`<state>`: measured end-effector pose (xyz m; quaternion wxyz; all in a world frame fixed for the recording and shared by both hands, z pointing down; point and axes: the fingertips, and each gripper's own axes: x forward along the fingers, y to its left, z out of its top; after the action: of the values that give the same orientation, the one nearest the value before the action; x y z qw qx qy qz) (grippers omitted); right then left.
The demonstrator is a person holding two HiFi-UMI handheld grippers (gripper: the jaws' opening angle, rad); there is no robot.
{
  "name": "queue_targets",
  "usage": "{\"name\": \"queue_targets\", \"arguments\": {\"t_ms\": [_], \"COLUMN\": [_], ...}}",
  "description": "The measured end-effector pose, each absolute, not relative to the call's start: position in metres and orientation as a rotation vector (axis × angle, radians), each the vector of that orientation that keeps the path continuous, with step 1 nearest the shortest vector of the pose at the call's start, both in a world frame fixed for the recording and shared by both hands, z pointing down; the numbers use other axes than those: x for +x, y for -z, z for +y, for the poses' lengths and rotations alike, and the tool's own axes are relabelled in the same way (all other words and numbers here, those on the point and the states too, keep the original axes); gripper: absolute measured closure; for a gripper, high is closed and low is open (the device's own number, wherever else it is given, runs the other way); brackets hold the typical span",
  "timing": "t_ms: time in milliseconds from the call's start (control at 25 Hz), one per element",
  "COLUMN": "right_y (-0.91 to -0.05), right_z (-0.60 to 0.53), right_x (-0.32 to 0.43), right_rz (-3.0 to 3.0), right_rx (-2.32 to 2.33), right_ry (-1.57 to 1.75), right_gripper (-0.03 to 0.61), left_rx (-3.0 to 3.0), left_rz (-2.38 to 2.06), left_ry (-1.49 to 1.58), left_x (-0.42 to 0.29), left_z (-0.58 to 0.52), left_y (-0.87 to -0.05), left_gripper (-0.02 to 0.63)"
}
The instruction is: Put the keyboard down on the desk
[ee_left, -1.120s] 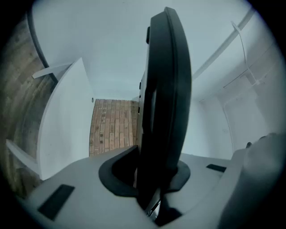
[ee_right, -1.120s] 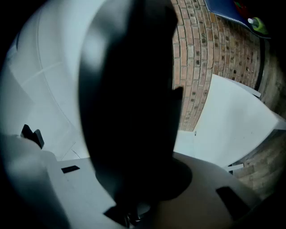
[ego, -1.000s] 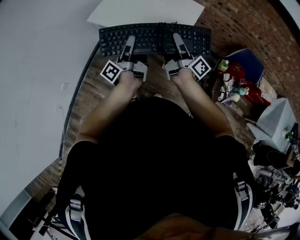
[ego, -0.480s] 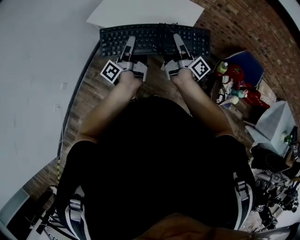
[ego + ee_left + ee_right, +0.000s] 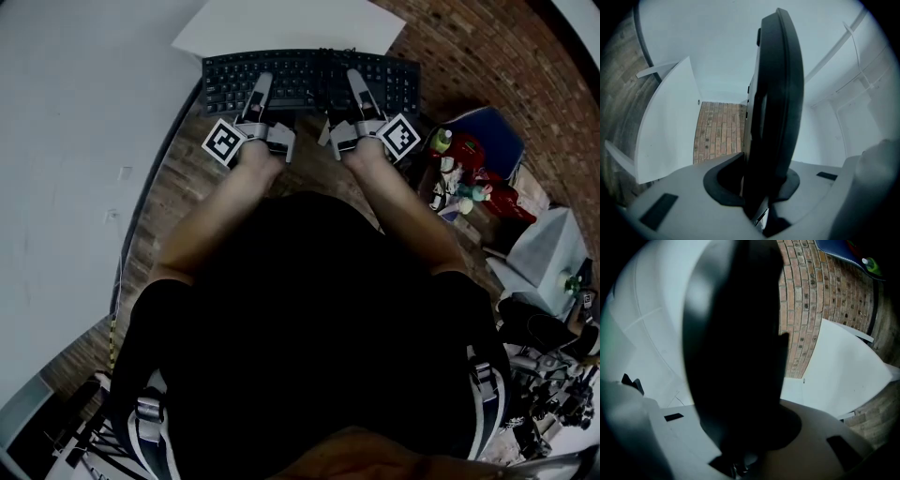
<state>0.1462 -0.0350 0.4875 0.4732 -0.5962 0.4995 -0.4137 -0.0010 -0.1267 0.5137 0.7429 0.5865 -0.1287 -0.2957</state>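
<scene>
Brickwork and a white desk (image 5: 281, 23) framed the head view; the keyboard (image 5: 311, 80) hung just short of the desk, carried by the left gripper (image 5: 260, 91) and right gripper (image 5: 357, 89). Left gripper view: jaws clamped on the keyboard (image 5: 776, 117). Right gripper view: likewise gripping the keyboard (image 5: 733, 348). Judged risk: uneven lowering could snag the desk edge.

Saw a white desk (image 5: 281, 23) standing on a wood-plank floor (image 5: 173, 187), close beside brickwork (image 5: 487, 47). Found on the floor, at the right, a blue container (image 5: 502, 127) with bottles (image 5: 469, 150), and a white box (image 5: 544, 253).
</scene>
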Motion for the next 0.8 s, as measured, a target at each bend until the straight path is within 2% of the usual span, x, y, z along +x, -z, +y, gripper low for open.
{"name": "queue_targets", "arguments": {"t_ms": [800], "right_y": [-0.497], "right_z": [-0.038], "right_x": [0.148], "right_rz": [1.247], "right_rx": [-1.464], "right_ry": [1.032], "right_gripper": [0.442], "left_rx": [1.250], "left_rz": [-0.288], "left_ry": [0.673], "left_x": [0.000], "left_z": [-0.126], "left_y": [-0.528], "left_gripper": [0.529]}}
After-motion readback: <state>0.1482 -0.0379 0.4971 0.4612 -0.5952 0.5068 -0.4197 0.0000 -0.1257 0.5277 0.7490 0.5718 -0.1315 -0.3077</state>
